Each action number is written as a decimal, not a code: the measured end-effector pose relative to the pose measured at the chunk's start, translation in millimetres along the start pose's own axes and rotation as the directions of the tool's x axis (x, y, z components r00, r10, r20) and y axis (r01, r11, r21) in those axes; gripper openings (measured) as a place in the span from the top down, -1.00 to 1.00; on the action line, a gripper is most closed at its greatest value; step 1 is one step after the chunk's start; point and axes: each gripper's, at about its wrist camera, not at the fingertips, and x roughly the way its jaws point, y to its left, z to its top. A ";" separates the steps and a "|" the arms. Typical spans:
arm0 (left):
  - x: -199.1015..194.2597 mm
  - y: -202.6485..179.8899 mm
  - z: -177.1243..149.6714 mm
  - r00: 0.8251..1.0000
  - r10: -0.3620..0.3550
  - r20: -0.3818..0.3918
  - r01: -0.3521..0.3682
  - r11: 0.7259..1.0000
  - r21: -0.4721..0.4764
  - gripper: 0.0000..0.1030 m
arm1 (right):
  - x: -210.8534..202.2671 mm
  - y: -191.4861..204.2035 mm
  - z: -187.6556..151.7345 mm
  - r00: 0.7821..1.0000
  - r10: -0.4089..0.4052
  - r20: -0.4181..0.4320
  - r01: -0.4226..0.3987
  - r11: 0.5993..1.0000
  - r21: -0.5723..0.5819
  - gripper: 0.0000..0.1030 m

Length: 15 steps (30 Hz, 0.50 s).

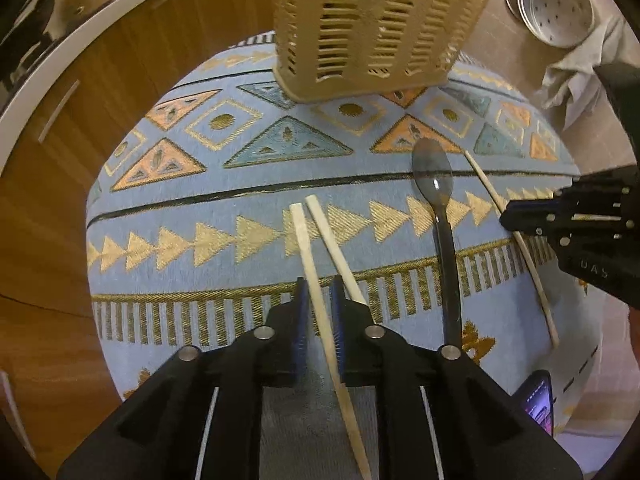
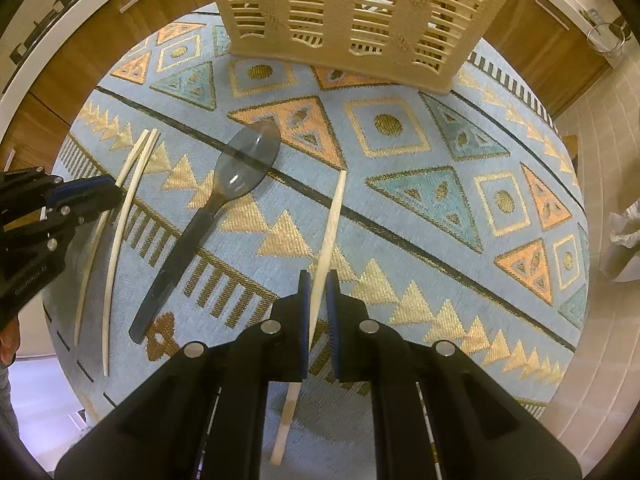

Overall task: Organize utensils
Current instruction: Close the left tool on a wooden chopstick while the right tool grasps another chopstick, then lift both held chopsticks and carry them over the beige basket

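A beige slotted utensil holder (image 1: 372, 28) (image 2: 360, 12) stands at the far side of the round table's blue patterned cloth (image 1: 200, 208). My left gripper (image 1: 320, 284) (image 2: 114, 190) points down, its blue pads narrowed onto a pale chopstick (image 1: 304, 240) that runs slantwise between them. A second chopstick (image 1: 332, 240) lies beside it, passing under the right finger. A dark translucent spoon (image 1: 434, 172) (image 2: 244, 164) lies loose in the middle. My right gripper (image 2: 318, 280) (image 1: 506, 218) is shut on a third chopstick (image 2: 334, 216). Whether either held chopstick is off the cloth is not visible.
Wooden cabinets (image 1: 60, 160) surround the table. A perforated metal pan (image 1: 552, 4) and a grey rag (image 1: 580, 68) lie on the tiled floor at far right. A phone (image 1: 538, 400) rests near the table's front edge. A glass (image 2: 606, 38) stands on the counter.
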 end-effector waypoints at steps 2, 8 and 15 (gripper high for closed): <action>1.1 -6.4 0.3 0.999 0.024 -0.024 -0.023 0.999 0.043 0.65 | 0.3 0.5 2.1 1.000 -0.008 -0.006 0.008 1.000 -0.017 0.87; 2.8 -20.9 0.0 0.996 0.093 -0.012 -0.091 0.992 0.088 0.87 | 1.6 6.7 3.5 1.000 0.000 0.025 0.001 1.000 -0.023 0.87; -3.2 -1.6 -7.9 0.996 0.011 0.092 -0.009 1.000 -0.018 0.93 | -2.4 14.0 -14.2 0.993 -0.042 0.110 0.049 0.997 -0.059 0.91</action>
